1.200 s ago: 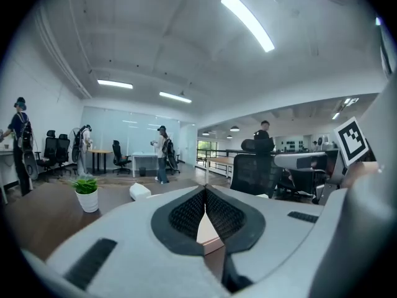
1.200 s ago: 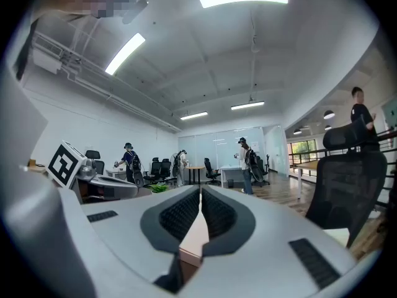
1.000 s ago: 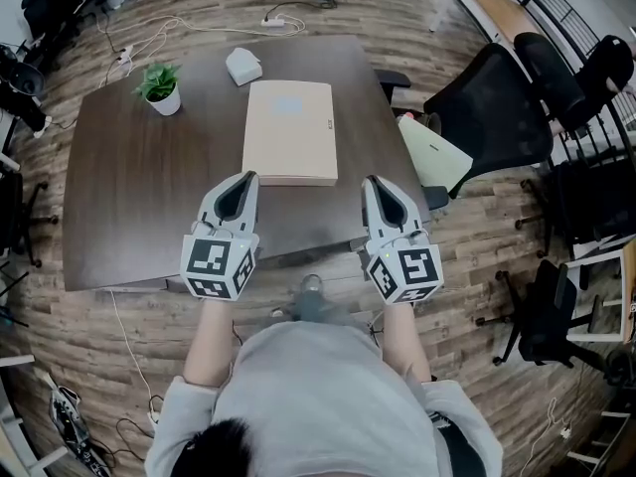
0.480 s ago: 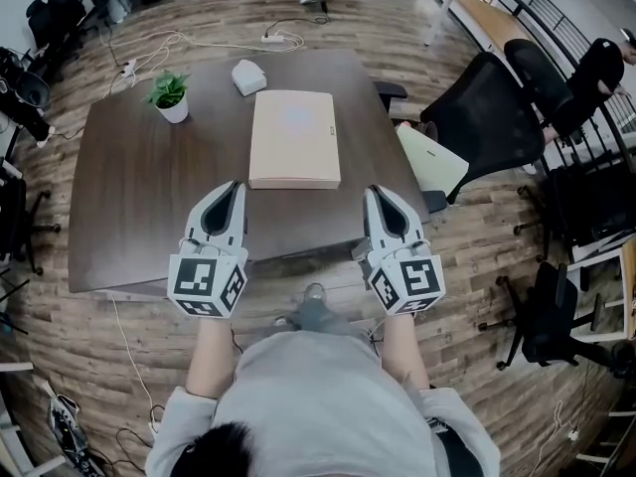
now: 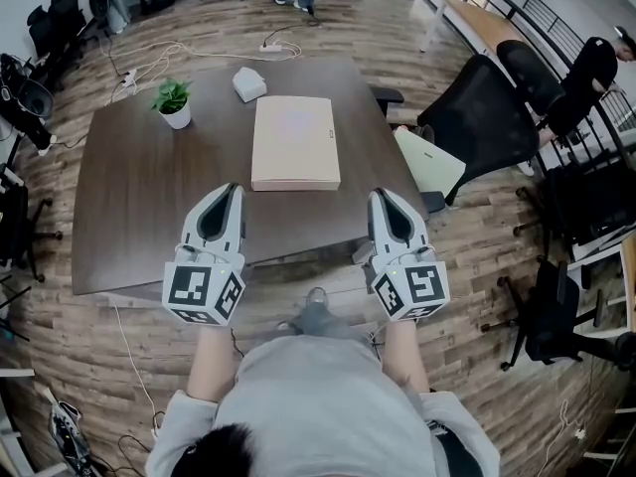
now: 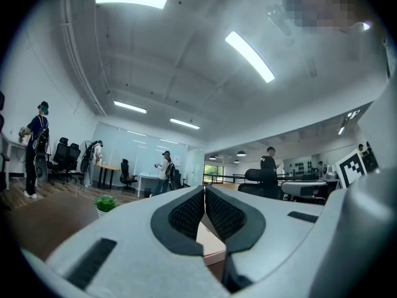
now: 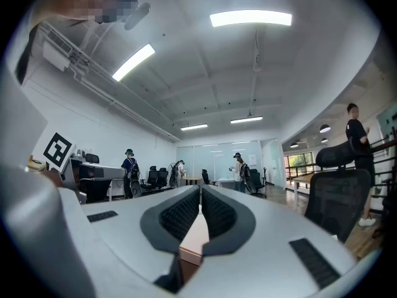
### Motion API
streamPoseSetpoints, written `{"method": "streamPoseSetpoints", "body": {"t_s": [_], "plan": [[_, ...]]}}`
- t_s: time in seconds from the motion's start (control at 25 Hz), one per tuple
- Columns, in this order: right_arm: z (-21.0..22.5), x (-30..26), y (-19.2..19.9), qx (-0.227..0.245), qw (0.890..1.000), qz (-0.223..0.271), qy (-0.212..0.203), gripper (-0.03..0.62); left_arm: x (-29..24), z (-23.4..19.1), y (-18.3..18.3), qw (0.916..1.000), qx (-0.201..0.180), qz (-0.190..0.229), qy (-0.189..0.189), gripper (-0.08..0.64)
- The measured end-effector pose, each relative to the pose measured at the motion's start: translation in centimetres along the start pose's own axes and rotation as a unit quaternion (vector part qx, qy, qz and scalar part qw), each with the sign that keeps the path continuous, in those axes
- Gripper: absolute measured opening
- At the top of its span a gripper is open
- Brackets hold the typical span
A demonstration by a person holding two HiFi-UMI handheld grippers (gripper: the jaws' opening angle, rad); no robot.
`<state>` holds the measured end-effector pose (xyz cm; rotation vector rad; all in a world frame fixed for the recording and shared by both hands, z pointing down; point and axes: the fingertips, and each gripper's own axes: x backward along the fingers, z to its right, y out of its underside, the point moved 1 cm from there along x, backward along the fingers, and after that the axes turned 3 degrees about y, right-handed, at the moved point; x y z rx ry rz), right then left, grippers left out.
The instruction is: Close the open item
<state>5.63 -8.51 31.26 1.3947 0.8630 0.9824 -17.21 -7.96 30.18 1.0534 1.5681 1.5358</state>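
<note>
Over the near edge of the table [image 5: 129,197] you're holding the left gripper [image 5: 230,191] and right gripper [image 5: 384,197], both with jaws pressed together and gripping nothing. The beige box [image 5: 295,142] is lying flat mid-table, lid down, ahead between them.

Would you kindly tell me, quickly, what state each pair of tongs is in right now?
Left tongs: closed, holding nothing.
Right tongs: closed, holding nothing.

Even, bright light from ceiling strip lamps [image 7: 250,18]; soft shadows, strong fisheye bending at edges, dark vignetted corners in gripper views.
</note>
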Motion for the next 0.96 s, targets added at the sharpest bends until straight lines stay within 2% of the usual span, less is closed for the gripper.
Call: {"method": "streamPoseSetpoints", "body": {"t_s": [0.36,0.96], "plan": [[-0.8,1.3,-0.7,0.001,1.0,0.013,0.0,0.014,1.0,1.3,0.0,0.9993,-0.035,-0.007,0.01,0.009],[-0.9,2.7,-1.1,0.002,1.0,0.018,0.009,0.014,1.4,2.3,-0.2,0.999,-0.038,-0.001,0.024,0.009]]}}
